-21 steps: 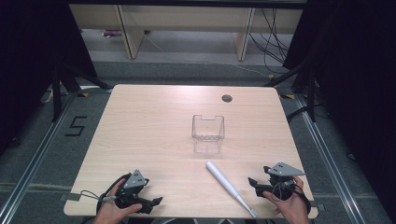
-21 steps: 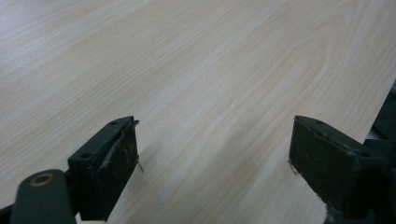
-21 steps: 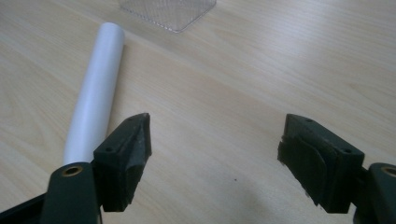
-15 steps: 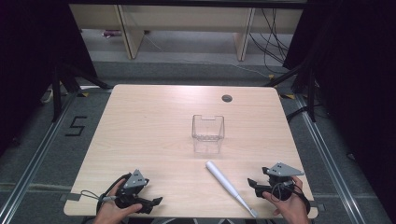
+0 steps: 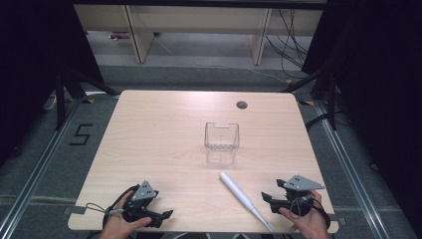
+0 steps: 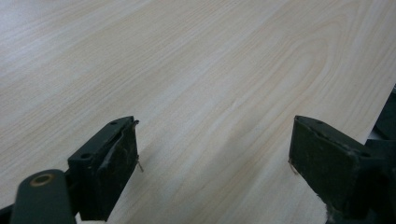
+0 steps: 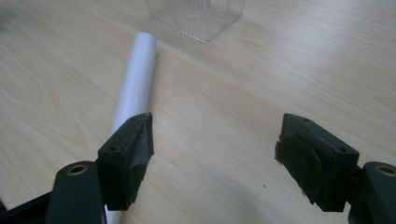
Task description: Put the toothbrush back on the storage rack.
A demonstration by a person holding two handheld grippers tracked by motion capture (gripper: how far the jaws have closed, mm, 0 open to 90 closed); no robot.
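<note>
A white tapered stick [image 5: 244, 199] lies on the wooden table [image 5: 159, 144], slanting from the middle toward the front edge. Behind it stands a clear square plastic cup [image 5: 222, 141]. My right gripper [image 5: 267, 200] rests at the front right, just right of the stick's thin end, open with nothing between its jaws. In the right gripper view the stick [image 7: 133, 88] runs past the left jaw toward the cup [image 7: 198, 16], outside the gripper [image 7: 215, 144]. My left gripper [image 5: 164, 215] sits at the front left, open over bare wood [image 6: 210, 93].
A dark round grommet hole [image 5: 242, 105] sits near the table's far edge. Beyond the table are wooden shelf legs and cables on a grey floor. A "5" is marked on the floor at the left [image 5: 82, 134].
</note>
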